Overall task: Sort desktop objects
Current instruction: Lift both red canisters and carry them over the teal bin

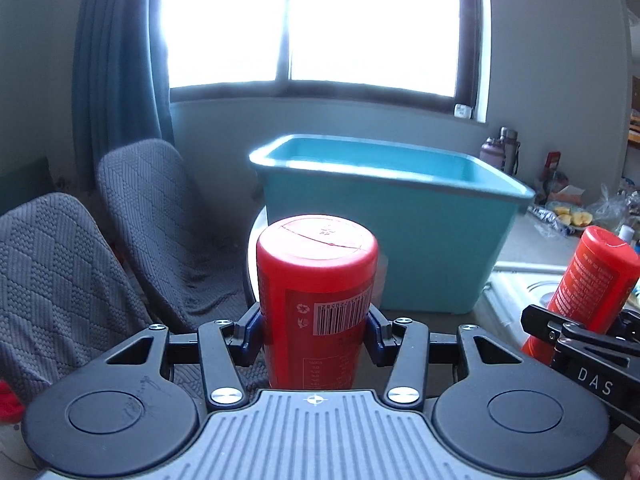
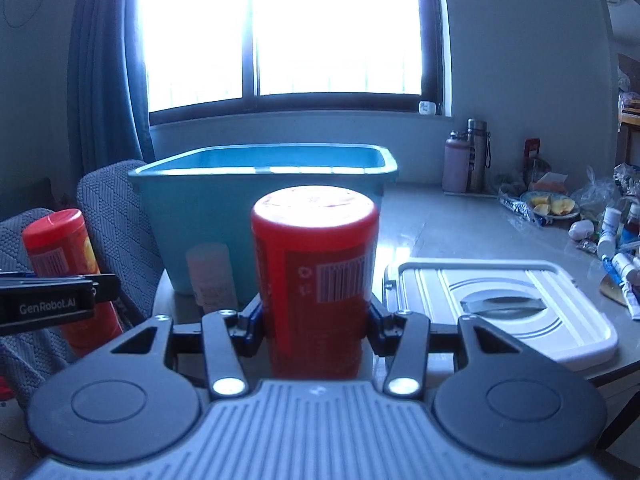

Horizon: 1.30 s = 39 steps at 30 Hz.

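Lived-in home room, curtained window (image 2: 296,32), 2 fabric-covered chairs (image 1: 152,208), table (image 2: 460,216) cluttered with flasks (image 2: 468,156), fruit plate (image 2: 552,206), tubes.

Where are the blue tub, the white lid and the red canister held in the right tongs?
blue tub (image 2: 280,216): right wrist view, front wall below the rim.
white lid (image 2: 432,284): right wrist view, ribbed flat top, left part.
red canister (image 2: 316,248): right wrist view, upper body under the cap.
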{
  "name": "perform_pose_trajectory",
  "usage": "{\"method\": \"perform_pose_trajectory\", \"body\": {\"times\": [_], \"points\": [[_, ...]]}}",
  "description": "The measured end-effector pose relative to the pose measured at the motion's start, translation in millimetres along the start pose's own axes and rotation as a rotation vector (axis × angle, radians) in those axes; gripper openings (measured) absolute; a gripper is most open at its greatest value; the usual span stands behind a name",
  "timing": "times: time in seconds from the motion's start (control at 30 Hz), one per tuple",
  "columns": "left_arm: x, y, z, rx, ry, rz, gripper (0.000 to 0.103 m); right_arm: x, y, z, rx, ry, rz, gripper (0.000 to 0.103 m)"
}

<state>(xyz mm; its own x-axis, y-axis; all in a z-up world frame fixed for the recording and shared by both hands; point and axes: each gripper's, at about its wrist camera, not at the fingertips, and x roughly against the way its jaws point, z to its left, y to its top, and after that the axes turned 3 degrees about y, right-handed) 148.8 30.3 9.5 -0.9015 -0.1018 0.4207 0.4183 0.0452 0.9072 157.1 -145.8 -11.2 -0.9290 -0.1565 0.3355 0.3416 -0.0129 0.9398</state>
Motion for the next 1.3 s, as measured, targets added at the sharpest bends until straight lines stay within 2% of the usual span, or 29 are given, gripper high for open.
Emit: {"method": "perform_pose_trajectory", "body": {"times": [0.1, 0.3, 0.57, 0.97, 1.17, 1.3], "points": [[17, 14, 4, 0.038, -0.034, -0.016, 0.05, 17, 13, 3, -0.014, 0.009, -0.031, 0.049], [42, 46, 8, 0.022, -0.037, -0.063, 0.05, 37, 44, 8, 0.006, 0.005, -0.088, 0.049], [43, 103, -4, 0.009, -0.045, -0.112, 0.05, 26, 85, 9, 0.019, 0.003, -0.137, 0.049], [-21, 181, -15, -0.007, -0.049, -0.113, 0.05, -41, 147, -6, 0.014, 0.017, -0.169, 0.049], [-78, 199, -24, -0.008, -0.042, -0.072, 0.05, -93, 160, -13, 0.02, 0.029, -0.147, 0.049], [-123, 198, -30, -0.009, -0.034, -0.029, 0.05, -126, 159, -17, 0.024, 0.029, -0.117, 0.049]]}}
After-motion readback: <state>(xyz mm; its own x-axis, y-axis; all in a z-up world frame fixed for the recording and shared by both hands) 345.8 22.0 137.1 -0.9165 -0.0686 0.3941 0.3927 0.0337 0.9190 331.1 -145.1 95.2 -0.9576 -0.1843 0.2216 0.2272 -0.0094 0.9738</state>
